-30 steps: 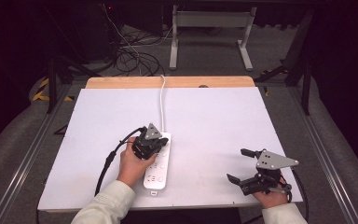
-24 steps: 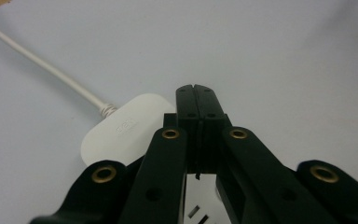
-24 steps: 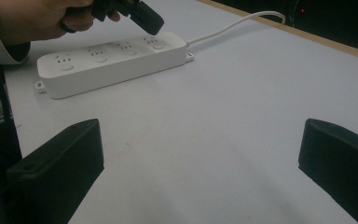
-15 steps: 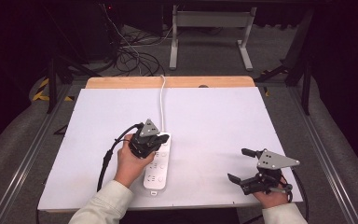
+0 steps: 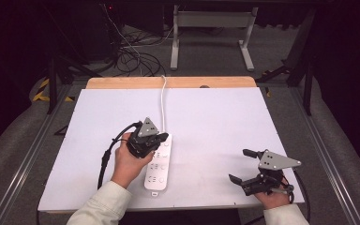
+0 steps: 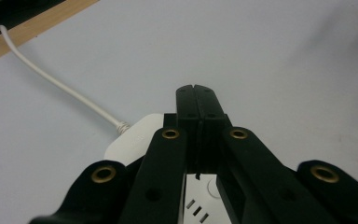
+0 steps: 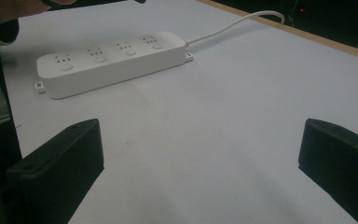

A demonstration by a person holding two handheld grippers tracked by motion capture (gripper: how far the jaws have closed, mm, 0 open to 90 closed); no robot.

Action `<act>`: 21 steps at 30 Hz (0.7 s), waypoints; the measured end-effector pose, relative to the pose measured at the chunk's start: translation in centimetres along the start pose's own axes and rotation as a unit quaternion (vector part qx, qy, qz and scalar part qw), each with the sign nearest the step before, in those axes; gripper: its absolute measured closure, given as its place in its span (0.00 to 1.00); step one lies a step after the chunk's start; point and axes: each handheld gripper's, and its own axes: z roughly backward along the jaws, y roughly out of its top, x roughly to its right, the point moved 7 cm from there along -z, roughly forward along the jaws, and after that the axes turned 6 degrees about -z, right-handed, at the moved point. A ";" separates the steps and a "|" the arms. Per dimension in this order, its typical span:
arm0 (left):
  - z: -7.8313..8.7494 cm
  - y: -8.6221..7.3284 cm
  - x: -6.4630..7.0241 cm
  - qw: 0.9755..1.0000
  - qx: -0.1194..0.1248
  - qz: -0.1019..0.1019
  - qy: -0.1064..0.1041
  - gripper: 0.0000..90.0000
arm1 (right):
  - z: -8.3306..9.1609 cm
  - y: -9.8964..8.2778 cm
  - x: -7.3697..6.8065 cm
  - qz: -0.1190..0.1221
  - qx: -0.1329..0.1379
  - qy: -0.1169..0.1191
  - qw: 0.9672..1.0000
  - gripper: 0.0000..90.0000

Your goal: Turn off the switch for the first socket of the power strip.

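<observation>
White power strip [image 5: 158, 162] lies near tabletop [image 5: 215, 122] front edge, L gripper [image 5: 155, 143] jaws pressed together over its far end; R gripper [image 5: 240, 166] near front-right corner, jaws wide apart.

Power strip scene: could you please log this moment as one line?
left hand-held gripper: shut, over power strip | right hand-held gripper: open, empty, apart | cord: runs to far edge

The table [image 5: 206, 117] has a smooth, matt white top with a bare wood strip along its 12 o'clock edge. The power strip [image 7: 112, 60] looks like smooth white plastic with a soft sheen; its cord [image 6: 60, 86] is the same white. Both grippers' jaws are matt black plastic, with 4 brass-coloured metal rivets on the left gripper [image 6: 196, 100].
</observation>
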 end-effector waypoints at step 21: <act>5.7 1.0 -0.7 0.998 0.062 -0.008 0.003 0.47 | 0.2 0.0 -0.1 0.000 -0.001 -0.001 1.000 0.00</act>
